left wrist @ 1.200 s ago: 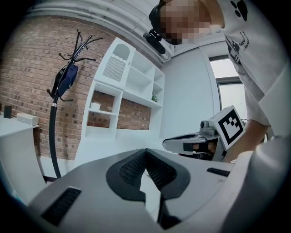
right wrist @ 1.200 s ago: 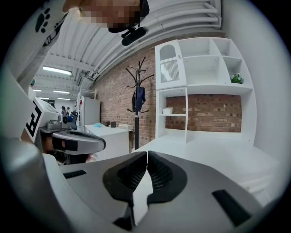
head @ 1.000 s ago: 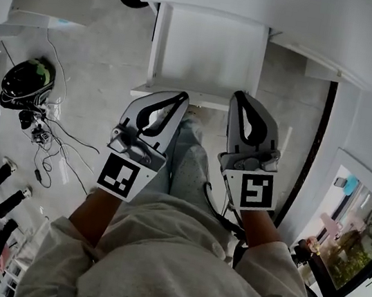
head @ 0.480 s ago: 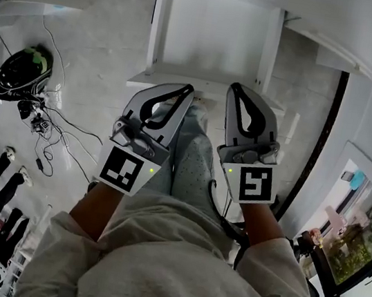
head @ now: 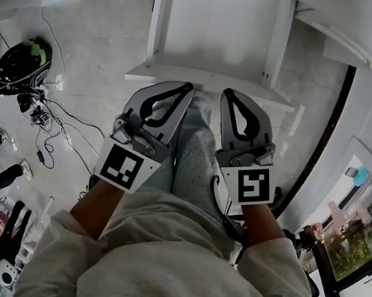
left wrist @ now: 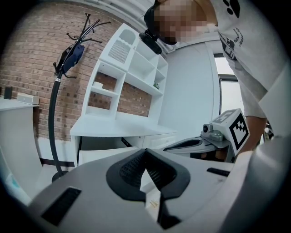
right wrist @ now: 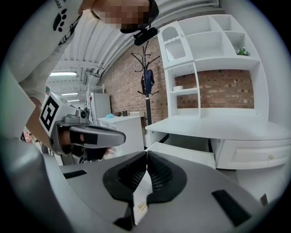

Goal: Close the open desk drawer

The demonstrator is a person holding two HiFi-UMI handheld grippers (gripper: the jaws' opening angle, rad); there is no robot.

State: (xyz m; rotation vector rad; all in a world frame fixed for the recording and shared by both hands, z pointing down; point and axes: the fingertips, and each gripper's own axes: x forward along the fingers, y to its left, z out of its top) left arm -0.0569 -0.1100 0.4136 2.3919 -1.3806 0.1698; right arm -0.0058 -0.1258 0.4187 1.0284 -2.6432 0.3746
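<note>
The left gripper (head: pixel 181 89) and the right gripper (head: pixel 228 94) are held side by side ahead of the torso, near each other, pointing forward and slightly down; both pairs of jaws meet tip to tip with nothing between them; the left forearm (head: pixel 96 208) and right forearm (head: pixel 262 226) reach out behind them.

Beneath me, the pale grey speckled floor (head: pixel 103 33) carries a black-and-green helmet (head: pixel 19 68) and tangled black cables (head: pixel 32 110).

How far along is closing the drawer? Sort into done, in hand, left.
Done: nothing; the drawer stands pulled out of the desk. In hand: the left hand-held gripper and right hand-held gripper, jaws shut and empty, are near its front edge. Left: push it in.
</note>
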